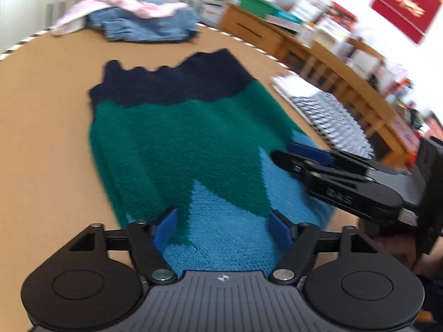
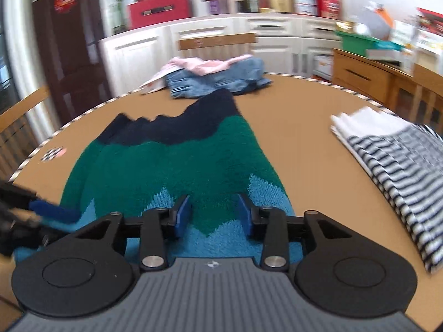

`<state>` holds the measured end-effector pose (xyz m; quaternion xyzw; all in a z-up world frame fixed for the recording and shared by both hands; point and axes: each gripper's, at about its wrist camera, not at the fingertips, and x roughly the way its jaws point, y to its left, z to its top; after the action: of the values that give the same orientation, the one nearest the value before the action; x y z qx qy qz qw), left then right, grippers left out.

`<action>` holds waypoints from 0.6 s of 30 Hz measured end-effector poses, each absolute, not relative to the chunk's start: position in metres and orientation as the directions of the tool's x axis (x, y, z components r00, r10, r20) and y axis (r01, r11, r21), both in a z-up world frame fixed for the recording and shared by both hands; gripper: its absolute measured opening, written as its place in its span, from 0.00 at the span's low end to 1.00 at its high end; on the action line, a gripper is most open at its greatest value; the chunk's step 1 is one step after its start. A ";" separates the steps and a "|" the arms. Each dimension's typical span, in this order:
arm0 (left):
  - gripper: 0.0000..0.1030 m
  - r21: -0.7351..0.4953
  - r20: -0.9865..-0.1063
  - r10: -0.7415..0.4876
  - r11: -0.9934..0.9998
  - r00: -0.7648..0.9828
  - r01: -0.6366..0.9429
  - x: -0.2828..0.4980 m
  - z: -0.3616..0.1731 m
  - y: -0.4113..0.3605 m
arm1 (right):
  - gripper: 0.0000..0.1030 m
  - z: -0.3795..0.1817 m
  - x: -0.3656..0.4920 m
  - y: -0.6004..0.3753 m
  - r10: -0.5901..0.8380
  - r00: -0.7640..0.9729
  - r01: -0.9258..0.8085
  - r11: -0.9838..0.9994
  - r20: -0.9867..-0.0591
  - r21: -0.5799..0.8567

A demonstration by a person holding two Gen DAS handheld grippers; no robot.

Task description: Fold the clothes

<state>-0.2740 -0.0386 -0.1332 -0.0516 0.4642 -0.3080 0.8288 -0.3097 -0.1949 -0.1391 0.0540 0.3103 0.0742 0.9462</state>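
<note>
Spread left tongs [image 1: 223,228] above knitted sweater [image 1: 177,127]

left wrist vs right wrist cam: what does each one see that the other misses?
Left wrist only: the red box high on the right, and the right gripper seen from the side, reaching over the sweater's near right edge.

Right wrist only: the dark door, the red crate on the white cabinets, a small checkered marker near the table edge, and the left gripper entering low on the left.

Both: the green, navy and blue sweater lying flat on the brown table, the jeans with a pink garment on top, and the striped folded garment. Each camera's own gripper is open over the light-blue end.
</note>
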 end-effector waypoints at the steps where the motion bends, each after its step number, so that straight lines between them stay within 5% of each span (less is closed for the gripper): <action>1: 0.82 -0.396 -0.731 -0.589 0.777 0.344 0.488 -0.270 -0.132 -0.035 | 0.43 -0.133 -0.312 -0.194 0.153 0.796 -0.045 0.980 -0.586 0.196; 3: 0.81 -0.450 -0.712 -0.648 0.716 0.269 0.534 -0.257 -0.117 -0.019 | 0.58 -0.119 -0.321 -0.196 0.121 0.805 0.105 0.934 -0.581 0.341; 5: 0.88 -0.510 -0.673 -0.711 0.645 0.203 0.570 -0.246 -0.096 0.005 | 0.83 -0.106 -0.344 -0.201 0.067 0.861 0.269 0.782 -0.505 0.562; 6: 0.95 -0.529 -0.644 -0.742 0.608 0.187 0.592 -0.238 -0.087 0.018 | 0.86 -0.103 -0.359 -0.202 0.033 0.882 0.321 0.686 -0.470 0.653; 11: 0.99 -0.629 -0.605 -0.796 0.506 0.038 0.590 -0.171 -0.073 0.060 | 0.87 -0.129 -0.429 -0.211 0.049 0.907 0.395 0.249 -0.418 0.885; 18: 0.99 -0.695 -0.585 -0.810 0.469 -0.048 0.545 -0.059 -0.077 0.065 | 0.88 -0.175 -0.478 -0.231 0.072 0.896 0.440 -0.015 -0.438 0.898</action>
<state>-0.0589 0.0654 -0.0774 -0.1264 0.5242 -0.4993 0.6782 -0.4777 -0.2308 -0.1751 0.6994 0.1828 -0.1360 0.6775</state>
